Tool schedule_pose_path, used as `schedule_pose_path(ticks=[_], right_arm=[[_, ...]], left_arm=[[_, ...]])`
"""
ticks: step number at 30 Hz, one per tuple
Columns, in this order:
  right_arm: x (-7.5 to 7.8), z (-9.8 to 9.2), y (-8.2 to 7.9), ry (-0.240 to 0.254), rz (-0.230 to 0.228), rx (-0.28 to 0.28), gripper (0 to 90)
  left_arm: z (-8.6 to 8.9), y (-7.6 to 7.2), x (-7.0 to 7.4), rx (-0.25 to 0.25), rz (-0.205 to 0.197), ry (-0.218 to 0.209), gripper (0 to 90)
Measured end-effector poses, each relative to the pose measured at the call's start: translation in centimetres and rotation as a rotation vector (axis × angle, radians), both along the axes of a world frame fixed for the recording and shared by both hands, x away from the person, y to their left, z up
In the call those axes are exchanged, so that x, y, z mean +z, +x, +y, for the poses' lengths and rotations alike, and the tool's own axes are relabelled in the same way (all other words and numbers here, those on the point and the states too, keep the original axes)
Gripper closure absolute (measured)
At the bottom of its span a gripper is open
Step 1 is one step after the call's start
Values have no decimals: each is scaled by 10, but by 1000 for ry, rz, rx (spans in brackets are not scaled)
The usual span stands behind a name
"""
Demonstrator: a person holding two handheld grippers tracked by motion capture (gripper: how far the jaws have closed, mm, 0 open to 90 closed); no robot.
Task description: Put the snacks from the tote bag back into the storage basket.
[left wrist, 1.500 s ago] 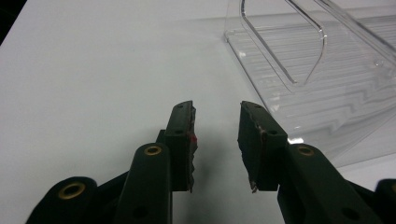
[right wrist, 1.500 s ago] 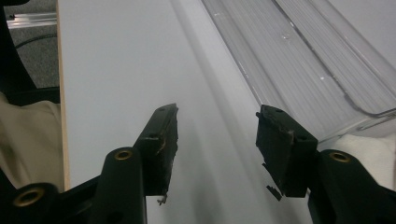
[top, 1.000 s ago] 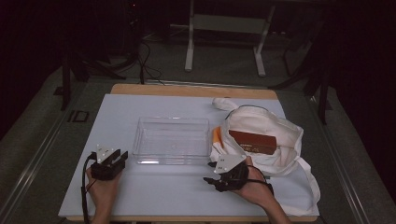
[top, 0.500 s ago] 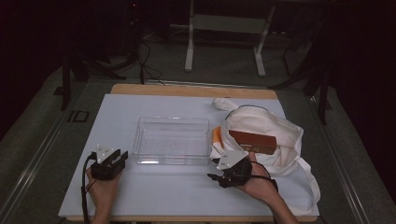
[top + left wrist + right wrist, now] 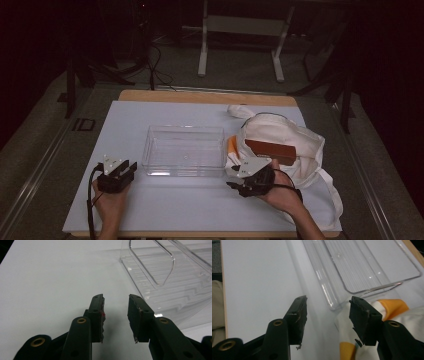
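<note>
A clear plastic bin (image 5: pixel 184 150) stands empty in the middle of the white table (image 5: pixel 150 210). To its right lies a white cloth bag (image 5: pixel 300 145) with a brown box (image 5: pixel 270 151) on it and an orange patch (image 5: pixel 233 147) at its near edge. My left gripper (image 5: pixel 127 170) rests on the table just left of the bin's near corner, open and holding nothing (image 5: pixel 115 315). My right gripper (image 5: pixel 237 176) hovers at the bin's near right corner beside the bag, also open with nothing between its fingers (image 5: pixel 328 315). The bin (image 5: pixel 362 267) and the orange-and-white cloth (image 5: pixel 392 306) lie just ahead of it.
The bin's ribbed wall (image 5: pixel 175 290) is close on the right of the left gripper. A pale metal stand (image 5: pixel 240 30) is on the floor beyond the table's wooden far edge (image 5: pixel 205 96). Dark floor surrounds the table.
My right gripper has edged forward toward the bin's near right corner and the bag. The left gripper has stayed put.
</note>
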State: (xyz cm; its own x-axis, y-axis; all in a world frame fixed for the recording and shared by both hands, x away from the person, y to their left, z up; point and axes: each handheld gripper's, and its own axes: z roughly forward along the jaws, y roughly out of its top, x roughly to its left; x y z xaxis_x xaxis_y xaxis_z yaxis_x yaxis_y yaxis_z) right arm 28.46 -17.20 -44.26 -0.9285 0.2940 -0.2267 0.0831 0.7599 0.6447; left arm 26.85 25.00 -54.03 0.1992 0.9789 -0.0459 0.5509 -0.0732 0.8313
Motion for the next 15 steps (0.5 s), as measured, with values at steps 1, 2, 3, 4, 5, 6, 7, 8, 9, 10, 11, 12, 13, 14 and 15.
schedule_pose_path(ticks=[1, 2, 3, 4, 5, 6, 7, 8, 9, 10, 11, 12, 13, 14, 15], right_arm=[[3, -3, 1, 3, -7, -6, 478], [4, -5, 1, 4, -9, -8, 478], [6, -6, 2, 9, -9, -12, 478], [7, -8, 2, 7, -11, -16, 478], [7, -8, 2, 7, -11, -16, 478], [8, -9, 3, 7, -13, -18, 478], [10, -13, 4, 4, -16, -25, 478], [11, -14, 5, 3, -15, -26, 478], [11, -15, 5, 5, -15, -29, 478], [12, -17, 5, 6, -16, -32, 478], [12, -17, 5, 6, -16, -32, 478], [12, -18, 6, 5, -16, -34, 478], [12, -20, 6, 3, -15, -36, 477], [12, -21, 6, -1, -12, -39, 477], [12, -22, 6, -5, -14, -42, 477]], left_arm=[[0, 0, 0, 0, 1, 0, 659], [0, 0, 0, 0, 1, 1, 659], [0, 0, 0, 0, 1, 1, 659], [0, 0, 0, 0, 1, 1, 659], [0, 0, 0, 0, 1, 1, 659], [0, 0, 0, 0, 1, 1, 659], [0, 0, 0, 1, 1, 1, 659], [0, 0, 0, 0, 1, 1, 658], [0, 0, 0, 0, 1, 1, 659], [0, 0, 0, 0, 1, 1, 658], [0, 0, 0, 0, 1, 1, 659], [0, 0, 0, 0, 2, 1, 659], [0, 0, 0, 0, 1, 1, 659], [0, 0, 0, 1, 1, 1, 659], [0, 0, 0, 0, 1, 1, 659]])
